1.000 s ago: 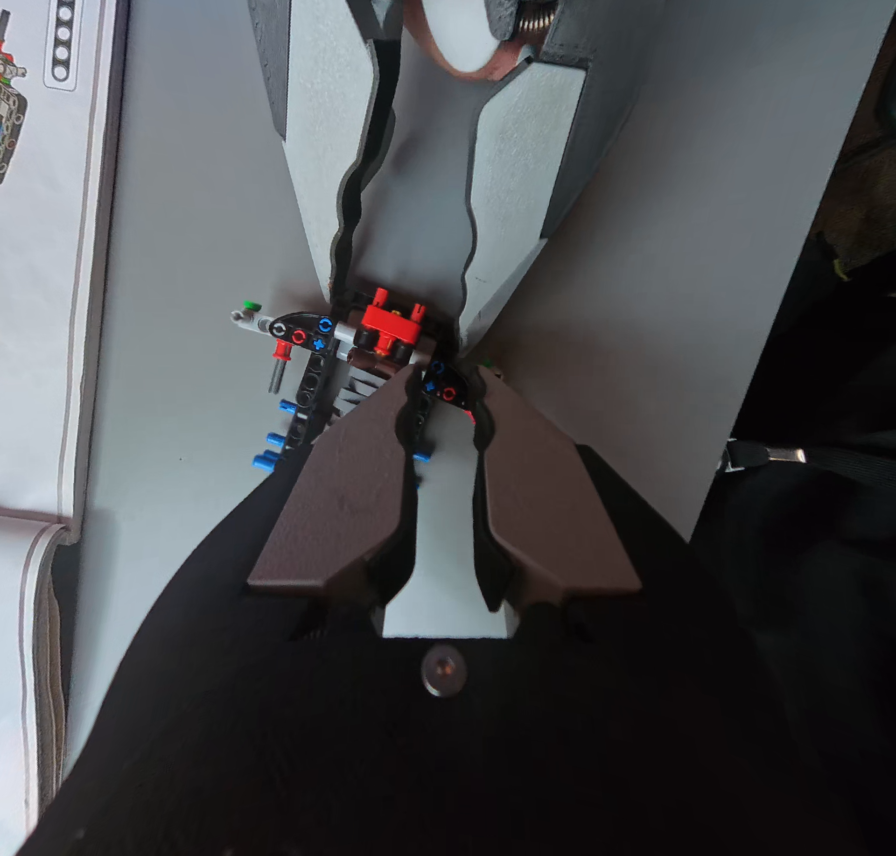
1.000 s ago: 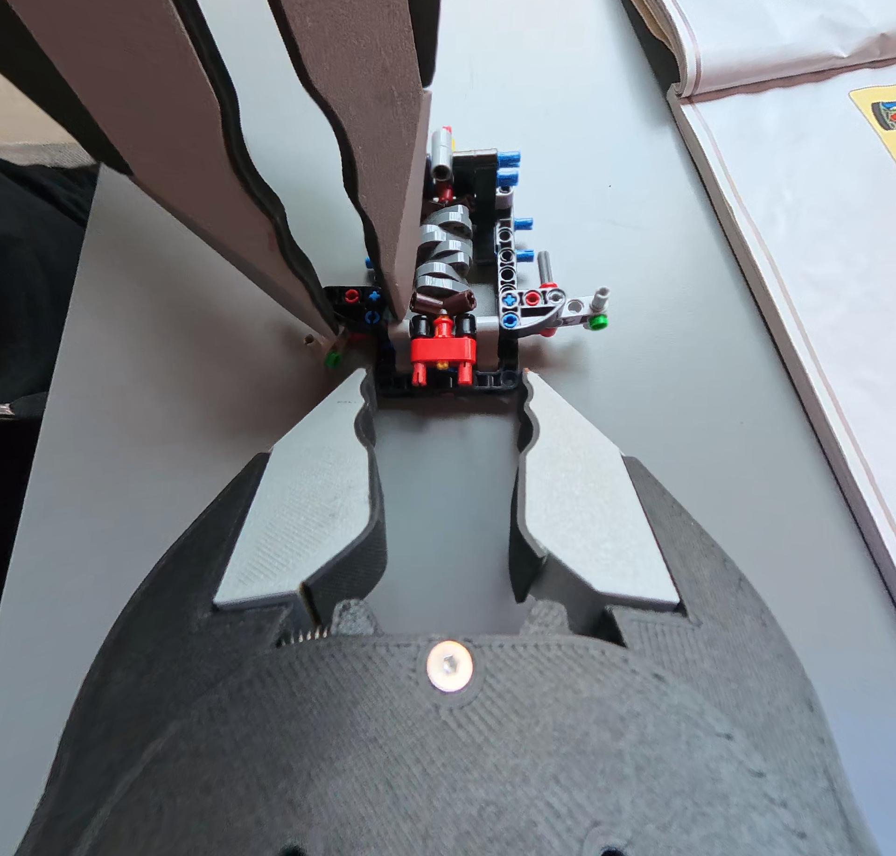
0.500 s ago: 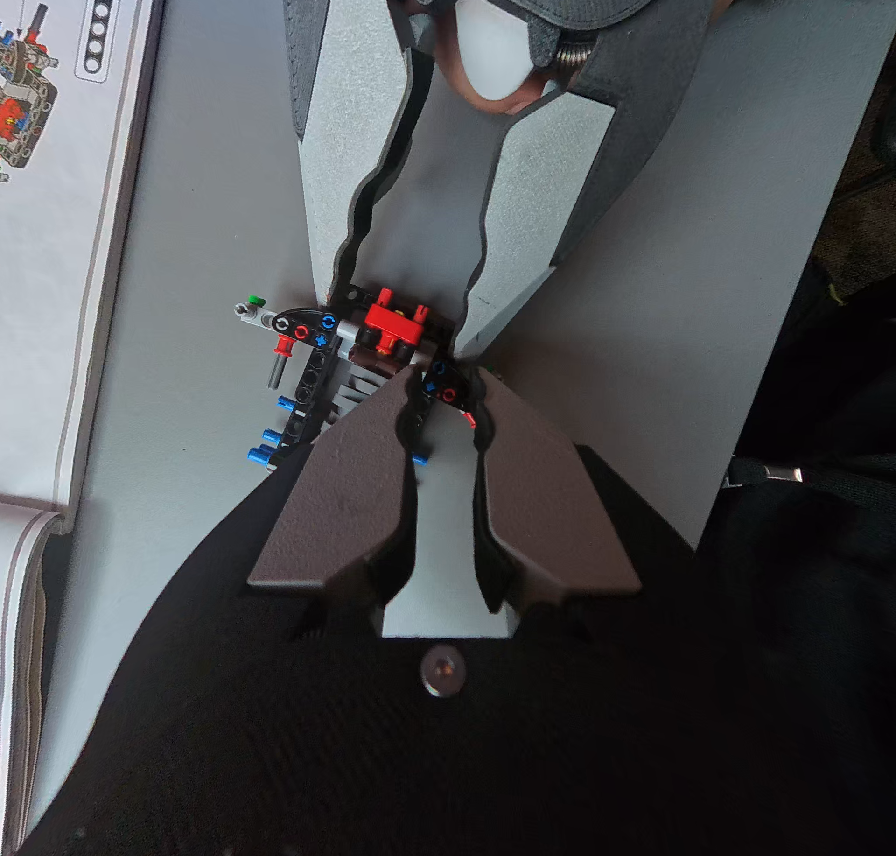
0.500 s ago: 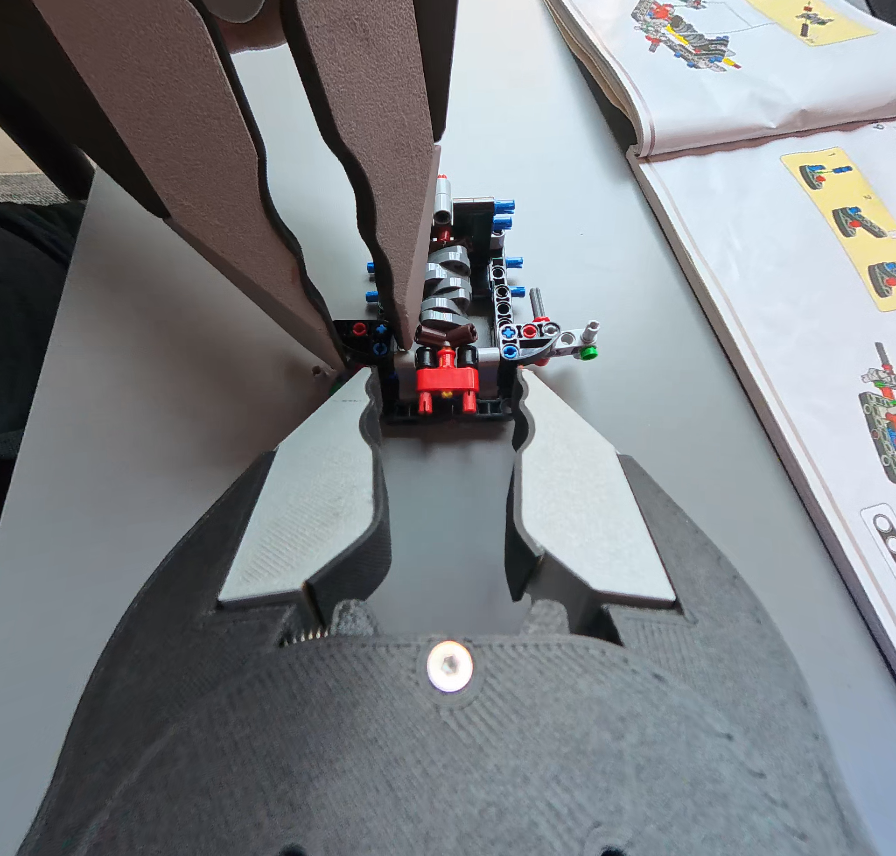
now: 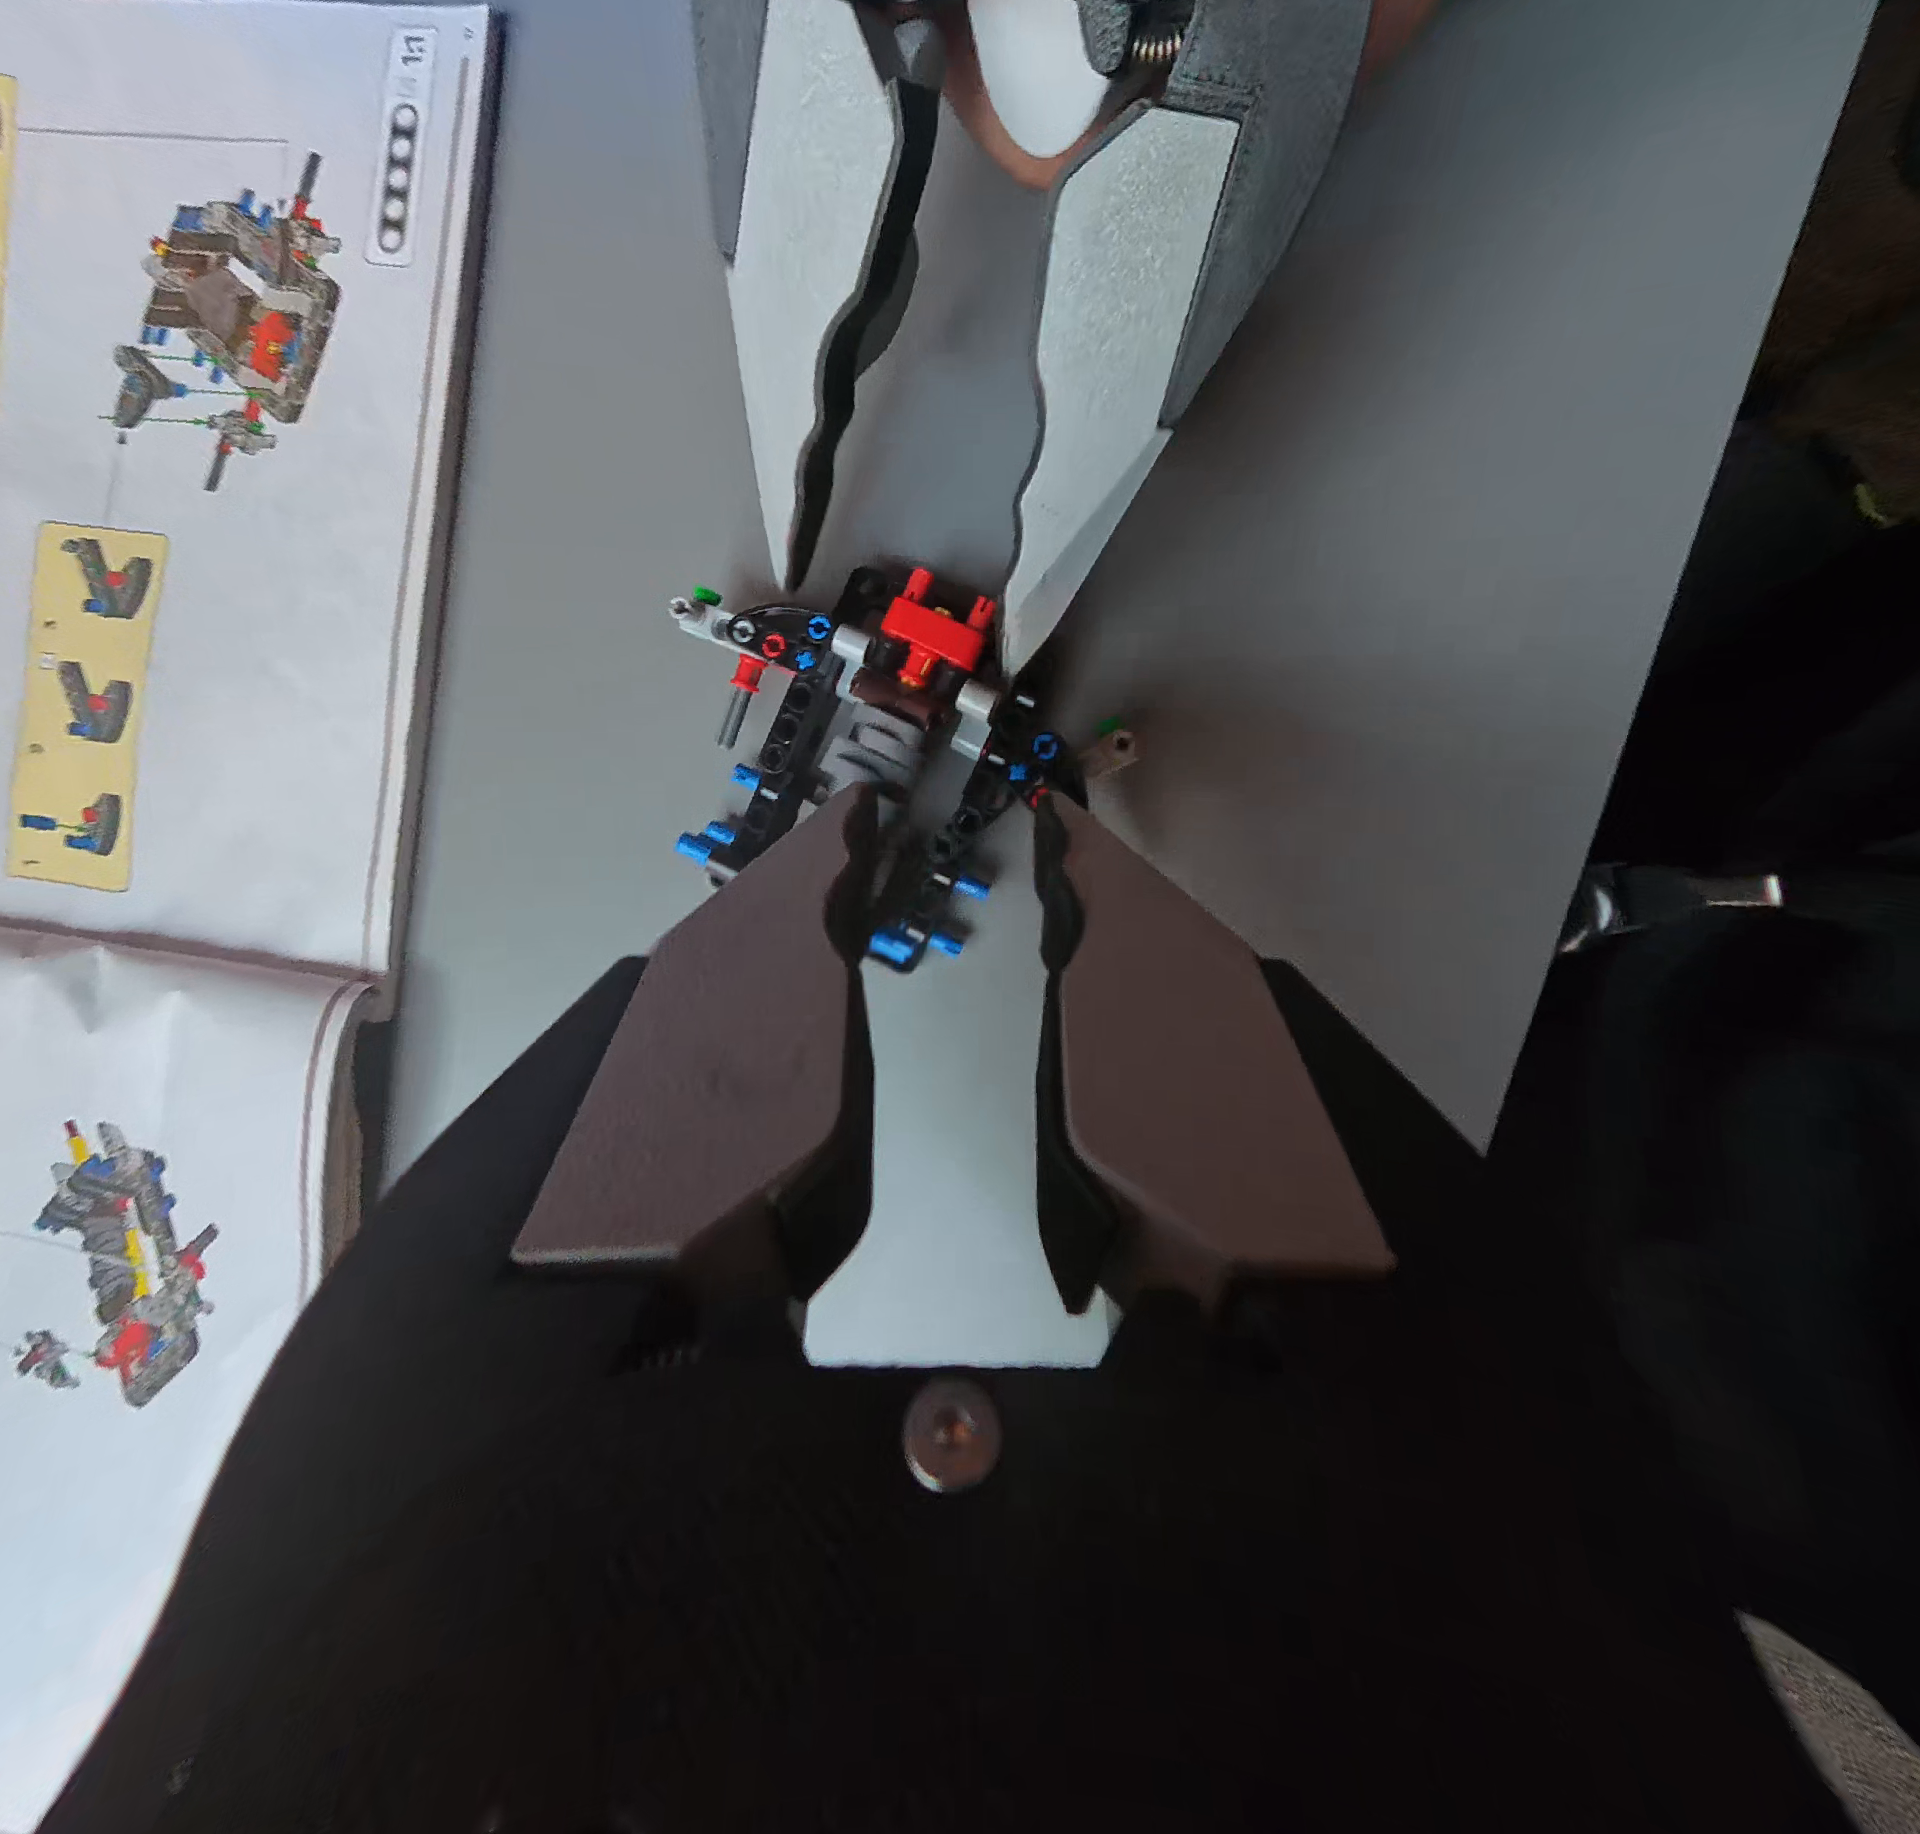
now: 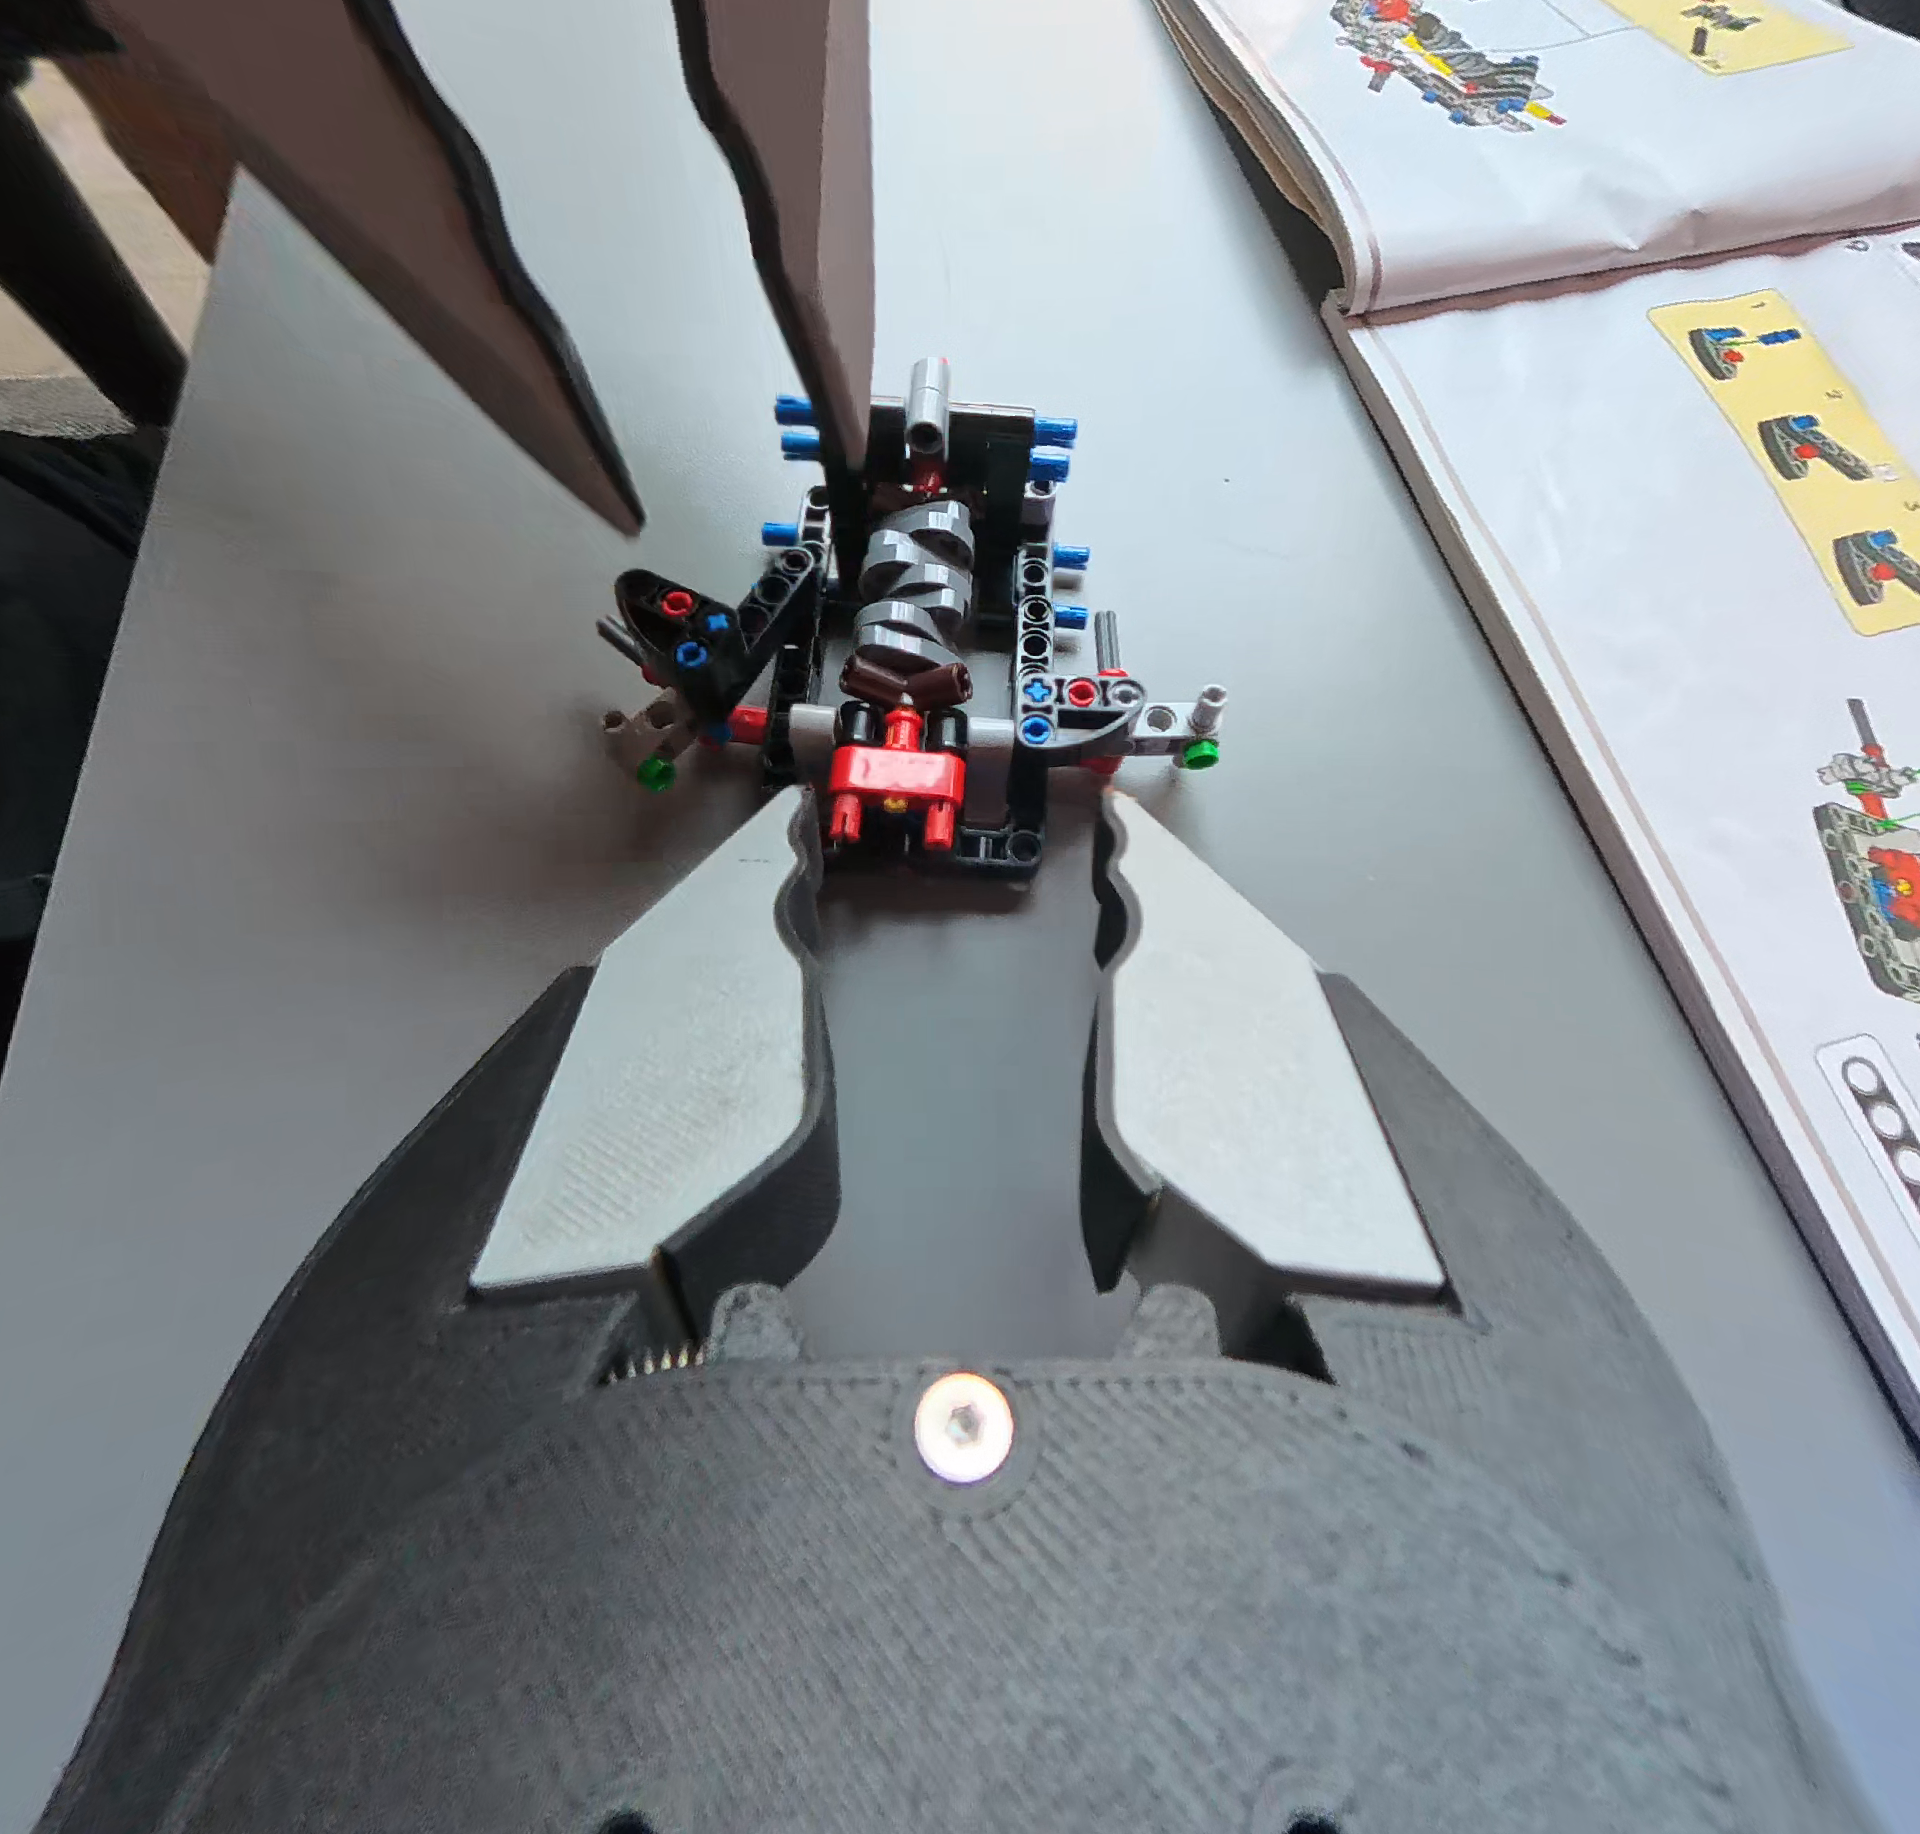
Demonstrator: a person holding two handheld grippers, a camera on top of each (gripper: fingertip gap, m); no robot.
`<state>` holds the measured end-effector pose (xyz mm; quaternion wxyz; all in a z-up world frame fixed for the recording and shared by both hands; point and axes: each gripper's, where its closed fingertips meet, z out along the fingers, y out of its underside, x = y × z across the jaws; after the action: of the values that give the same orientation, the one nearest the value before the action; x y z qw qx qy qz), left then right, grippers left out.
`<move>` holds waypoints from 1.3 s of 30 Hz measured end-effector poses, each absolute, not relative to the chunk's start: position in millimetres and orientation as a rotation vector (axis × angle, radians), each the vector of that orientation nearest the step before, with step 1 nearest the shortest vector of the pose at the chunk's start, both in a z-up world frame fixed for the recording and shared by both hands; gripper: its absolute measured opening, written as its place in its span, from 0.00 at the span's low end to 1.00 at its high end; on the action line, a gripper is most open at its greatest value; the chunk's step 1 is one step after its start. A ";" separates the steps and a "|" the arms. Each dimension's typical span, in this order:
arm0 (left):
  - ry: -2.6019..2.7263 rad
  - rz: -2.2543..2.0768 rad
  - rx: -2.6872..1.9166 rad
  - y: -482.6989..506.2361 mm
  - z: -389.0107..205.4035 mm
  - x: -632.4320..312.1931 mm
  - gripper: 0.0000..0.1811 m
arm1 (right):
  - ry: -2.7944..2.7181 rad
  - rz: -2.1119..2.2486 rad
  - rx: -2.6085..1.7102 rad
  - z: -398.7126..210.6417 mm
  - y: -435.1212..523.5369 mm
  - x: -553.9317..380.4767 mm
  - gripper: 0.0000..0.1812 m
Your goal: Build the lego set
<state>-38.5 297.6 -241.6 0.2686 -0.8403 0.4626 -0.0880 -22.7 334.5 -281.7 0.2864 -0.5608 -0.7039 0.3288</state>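
Observation:
A lego assembly, a black beam frame with a grey spiral core, red block and blue pins, sits on the grey table. My left gripper, brown-fingered, is open. One tip rests at the frame's far corner; the other stands beside a black curved piece. That piece hangs tilted off the frame's side, with a green pin below it. My right gripper, grey-fingered, is open, its tips either side of the frame's red-block end.
An open instruction booklet lies flat beside the assembly. The table's edge runs close on the other side, with dark floor beyond it. The grippers' ends are close to 6 centimetres from one another.
My left gripper has opened and let go of the black curved piece, which now tilts off the frame. Both grippers have drawn back a little; more of the booklet shows.

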 end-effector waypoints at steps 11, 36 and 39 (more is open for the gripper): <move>1.383 -0.217 -2.157 286.8 -250.9 -58.6 0.11 | -1.697 0.931 -1.531 -252.7 316.4 -6.9 0.24; 1.699 -0.281 -1.860 292.9 -264.6 -37.7 0.03 | -1.693 0.815 -1.540 -252.7 279.8 -35.5 0.12; 1.643 -0.274 -1.896 299.4 -257.0 -40.2 0.02 | -1.643 0.848 -1.566 -247.3 290.4 -28.3 0.12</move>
<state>-40.2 299.4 -257.0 0.3041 -0.7156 0.6203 -0.1035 -28.3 290.4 -247.3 0.3516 -0.6051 -0.6348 0.3275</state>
